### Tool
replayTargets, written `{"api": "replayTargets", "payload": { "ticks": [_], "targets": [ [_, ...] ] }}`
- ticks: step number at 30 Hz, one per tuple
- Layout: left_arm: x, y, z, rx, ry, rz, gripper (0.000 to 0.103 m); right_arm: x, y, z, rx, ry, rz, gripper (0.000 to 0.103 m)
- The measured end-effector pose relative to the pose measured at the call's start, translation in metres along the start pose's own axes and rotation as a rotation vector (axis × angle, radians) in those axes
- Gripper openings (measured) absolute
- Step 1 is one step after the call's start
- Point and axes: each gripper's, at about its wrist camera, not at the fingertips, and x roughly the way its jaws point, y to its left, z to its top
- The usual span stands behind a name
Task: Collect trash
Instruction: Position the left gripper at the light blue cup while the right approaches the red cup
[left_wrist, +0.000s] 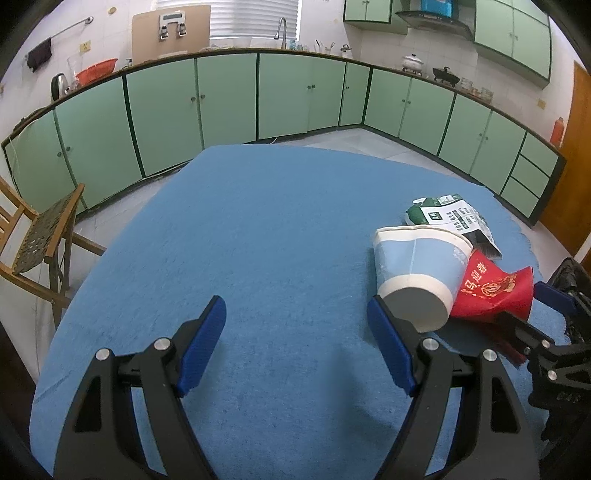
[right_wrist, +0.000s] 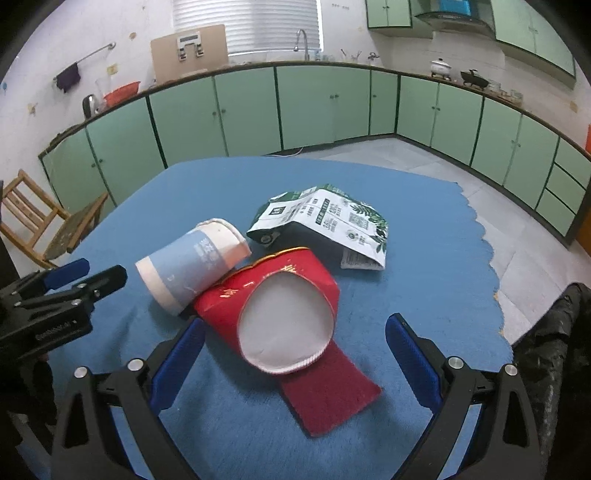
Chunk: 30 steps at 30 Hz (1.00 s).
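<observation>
We see three bits of trash lying close together on the blue cloth (right_wrist: 424, 266) that covers the table. The red paper cup (right_wrist: 273, 295) lies on its side with its white bottom facing us, right between the wide-apart fingers of our right gripper (right_wrist: 295, 350), which holds nothing. Under the red cup is a dark red rag (right_wrist: 328, 398), flat on the cloth. The light blue paper cup (right_wrist: 192, 269) also lies on its side and touches the red cup on its left. Just behind both cups is a crumpled green and white bag (right_wrist: 332, 225). Our left gripper (left_wrist: 295, 350) has its fingers spread wide too, with only bare blue cloth between them, and the blue cup sits just past its right finger. The cloth looks fuzzy, like a towel, and its far right edge is wavy. Past the table the floor is pale gray tile (right_wrist: 388, 151). Green cabinets (left_wrist: 229, 99) run along the walls under a long counter. On the counter we see a tap (left_wrist: 281, 31), a red bowl (left_wrist: 96, 70), a kettle (left_wrist: 59, 85) and a white pot (left_wrist: 414, 62). A window with blinds (right_wrist: 245, 26) is above the tap. A wooden folding chair (left_wrist: 40, 236) stands on the left, and a brown door (left_wrist: 576, 155) is on the right.
</observation>
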Motion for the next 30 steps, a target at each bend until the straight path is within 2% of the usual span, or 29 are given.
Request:
{"api": "replayTargets", "payload": {
  "ticks": [7, 9, 10, 11, 21, 26, 30],
  "targets": [
    [0.004, 0.002, 0.0, -0.004, 0.009, 0.001, 0.076, 0.013, 0.0, 0.009, -0.005, 0.022, 0.046, 0.096],
    [0.005, 0.002, 0.0, -0.006, 0.012, 0.001, 0.076, 0.014, 0.0, 0.01, -0.011, 0.02, 0.059, 0.089],
    [0.006, 0.003, 0.0, -0.006, 0.013, 0.002, 0.076, 0.014, 0.0, 0.011, -0.008, 0.022, 0.077, 0.082],
    [0.006, 0.002, 0.0, -0.007, 0.014, 0.002, 0.076, 0.014, 0.0, 0.011, -0.002, 0.027, 0.092, 0.08],
    [0.002, -0.006, 0.001, 0.001, 0.006, -0.013, 0.076, -0.008, -0.008, 0.003, 0.04, -0.016, 0.087, 0.079],
    [-0.006, -0.019, 0.003, 0.02, -0.01, -0.051, 0.077, -0.026, -0.018, 0.001, 0.068, -0.046, 0.059, 0.079],
    [-0.007, -0.033, 0.004, 0.035, -0.011, -0.103, 0.081, -0.037, -0.034, -0.003, 0.108, -0.061, 0.027, 0.079]
  ]
}}
